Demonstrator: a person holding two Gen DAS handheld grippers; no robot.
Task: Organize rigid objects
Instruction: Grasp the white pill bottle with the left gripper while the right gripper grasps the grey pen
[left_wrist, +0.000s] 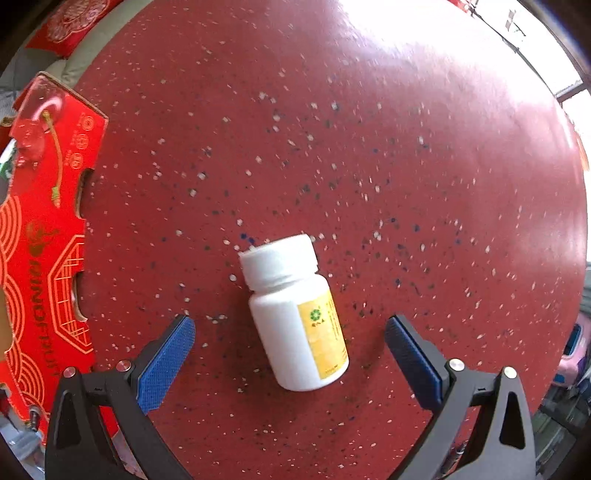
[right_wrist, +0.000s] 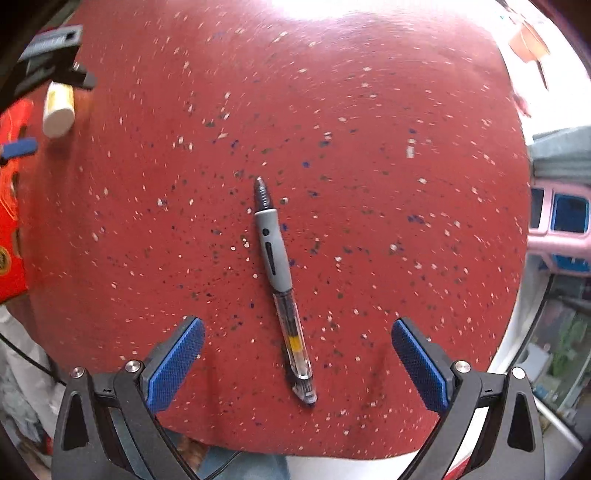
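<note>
- A white pill bottle (left_wrist: 293, 314) lies on its side on the speckled red table (left_wrist: 369, 166), directly ahead of the left gripper (left_wrist: 290, 332) and between its spread blue pads, touching neither.
- The bottle's long axis runs roughly along the gripper's line of sight, cap pointing away and slightly left, yellow label turned to the right; the jaws stand wide on either side of the body and hold nothing.
- A red printed carton (left_wrist: 44, 240) sits at the table's left edge, well apart from the bottle.
- In the right wrist view, a grey-gripped pen (right_wrist: 282, 291) lies flat on the same table, its clear end between the open pads of the right gripper (right_wrist: 297, 336), which is empty too.
- The pen's axis also points away from its tool, tip farthest and leaning left, so closing across the barrel looks the likely grasp.
- Each hand appears nearest its own object; the bottle shows at far left of the right view, well apart from the pen.
</note>
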